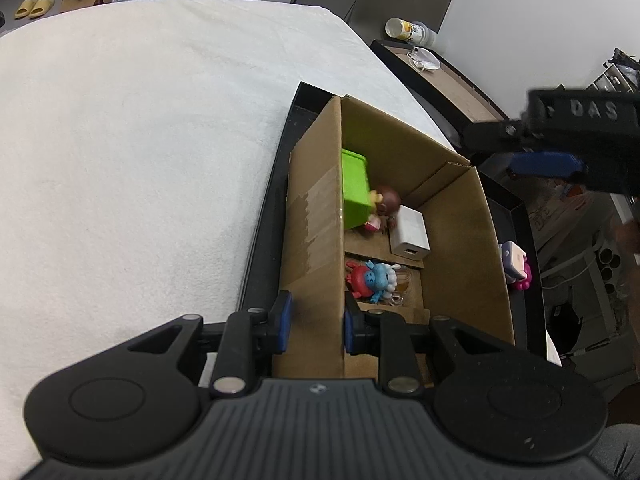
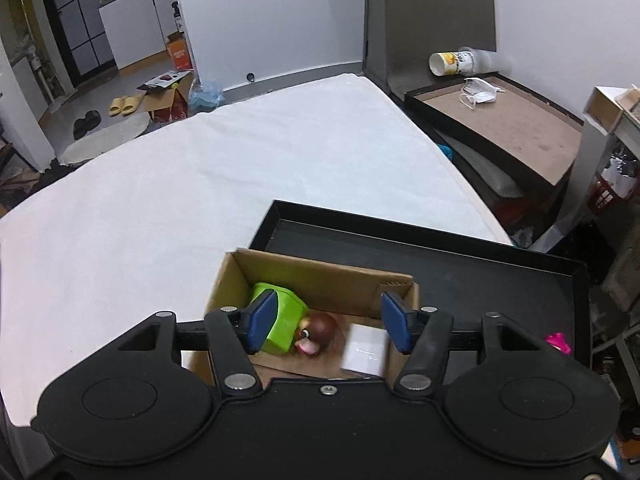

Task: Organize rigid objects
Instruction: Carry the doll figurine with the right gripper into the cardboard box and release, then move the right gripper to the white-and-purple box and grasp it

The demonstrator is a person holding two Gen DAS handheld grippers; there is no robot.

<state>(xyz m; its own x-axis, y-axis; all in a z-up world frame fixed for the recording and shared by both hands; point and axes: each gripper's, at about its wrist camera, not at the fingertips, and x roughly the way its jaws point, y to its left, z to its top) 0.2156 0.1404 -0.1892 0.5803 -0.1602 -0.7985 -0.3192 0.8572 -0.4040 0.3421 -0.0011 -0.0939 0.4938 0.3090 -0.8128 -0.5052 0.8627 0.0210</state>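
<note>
I count one cardboard box [image 1: 316, 240] in one black tray [image 1: 264, 240], holding one green block [image 1: 354, 190], one white cube [image 1: 410, 232] and three figurines, with a fourth figurine [image 1: 516, 266] at three o'clock outside.

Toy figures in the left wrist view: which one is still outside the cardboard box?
The pink-and-lilac figure, standing in the black tray beside the cardboard box; the brown-headed and blue-and-red figures are inside.

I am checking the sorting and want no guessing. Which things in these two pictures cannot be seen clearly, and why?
- Clear glass item, left wrist view: partly covered by the blue and red toy; shape unclear.
- Pink toy, right wrist view: mostly hidden behind the right gripper body.
- White box, right wrist view: blurred, print unreadable.
- Cardboard box near end, left wrist view: hidden by the left gripper.
</note>
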